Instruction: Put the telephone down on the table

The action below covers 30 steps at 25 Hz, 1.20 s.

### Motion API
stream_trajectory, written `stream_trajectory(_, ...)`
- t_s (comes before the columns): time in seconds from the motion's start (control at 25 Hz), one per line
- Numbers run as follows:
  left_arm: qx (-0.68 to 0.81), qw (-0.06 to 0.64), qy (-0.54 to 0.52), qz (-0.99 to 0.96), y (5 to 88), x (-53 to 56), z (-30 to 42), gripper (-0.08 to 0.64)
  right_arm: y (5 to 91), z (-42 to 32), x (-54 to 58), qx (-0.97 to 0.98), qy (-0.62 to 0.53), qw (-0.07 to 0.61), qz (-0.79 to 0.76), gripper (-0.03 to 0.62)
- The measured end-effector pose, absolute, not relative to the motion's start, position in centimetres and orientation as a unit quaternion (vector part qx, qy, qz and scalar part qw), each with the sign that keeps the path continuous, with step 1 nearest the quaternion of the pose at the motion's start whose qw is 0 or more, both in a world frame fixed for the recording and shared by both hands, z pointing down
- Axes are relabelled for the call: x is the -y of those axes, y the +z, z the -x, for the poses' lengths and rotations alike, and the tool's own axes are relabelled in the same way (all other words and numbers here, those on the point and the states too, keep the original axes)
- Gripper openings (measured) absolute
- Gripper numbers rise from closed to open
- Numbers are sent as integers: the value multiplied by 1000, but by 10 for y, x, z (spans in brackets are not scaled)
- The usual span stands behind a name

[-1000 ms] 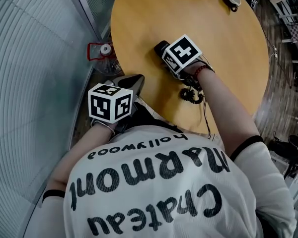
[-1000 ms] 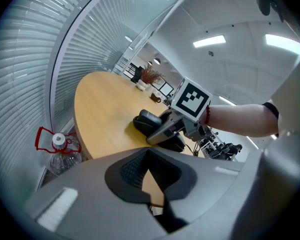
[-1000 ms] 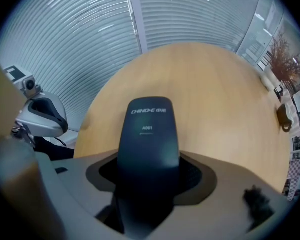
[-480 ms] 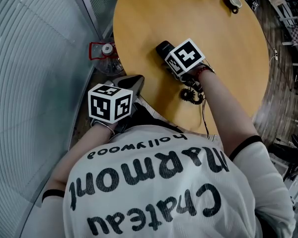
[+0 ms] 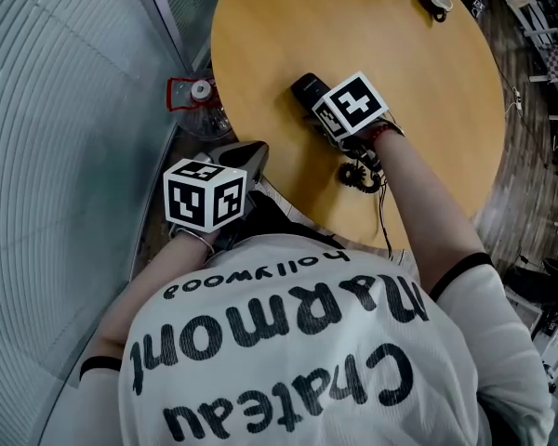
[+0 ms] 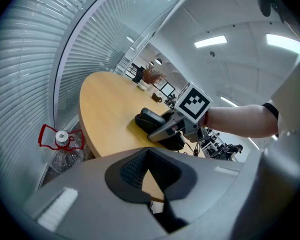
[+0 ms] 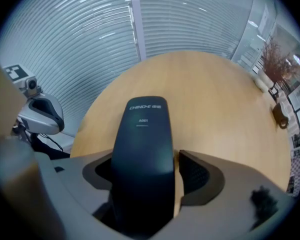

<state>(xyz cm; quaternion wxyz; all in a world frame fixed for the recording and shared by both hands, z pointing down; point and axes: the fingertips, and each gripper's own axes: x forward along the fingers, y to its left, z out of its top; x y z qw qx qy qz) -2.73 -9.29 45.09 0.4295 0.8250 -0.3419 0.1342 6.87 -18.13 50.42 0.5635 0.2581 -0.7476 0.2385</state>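
A round table [image 5: 428,110] of pale, smooth wood is seen beside a curved wall of ribbed blinds [image 5: 65,156]; ceiling light strips [image 6: 210,41] are shown in the open room beyond. A clear plastic bottle [image 5: 197,100] with a red label is stood on the floor by the table's edge; a dark cup [image 5: 436,0] is set at the far rim, with a plant [image 6: 151,76] near it. The telephone [image 7: 142,149], a dark, smooth, rounded handset, is laid on the table toward its left side, with a coiled black cord [image 5: 361,177] just behind it. The right gripper [image 7: 147,176] is held low over the handset; its jaws are opening, with the handset between them and a strip of wood showing at the right pad. The left gripper [image 6: 149,156] is held off the table's edge; its jaws are pressed together at the tips, with nothing between them.
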Motion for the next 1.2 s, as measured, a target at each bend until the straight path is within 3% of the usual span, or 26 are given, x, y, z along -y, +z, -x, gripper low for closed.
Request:
stream_trajectory(0.64,342,429,142,-824,459,93,28,6,508,-67,180,755,216,570,-240,367)
stream_trajectory(1.2,343,422,151,-825,461,101,24,6,482,-54,189,792,241,503,-250,370)
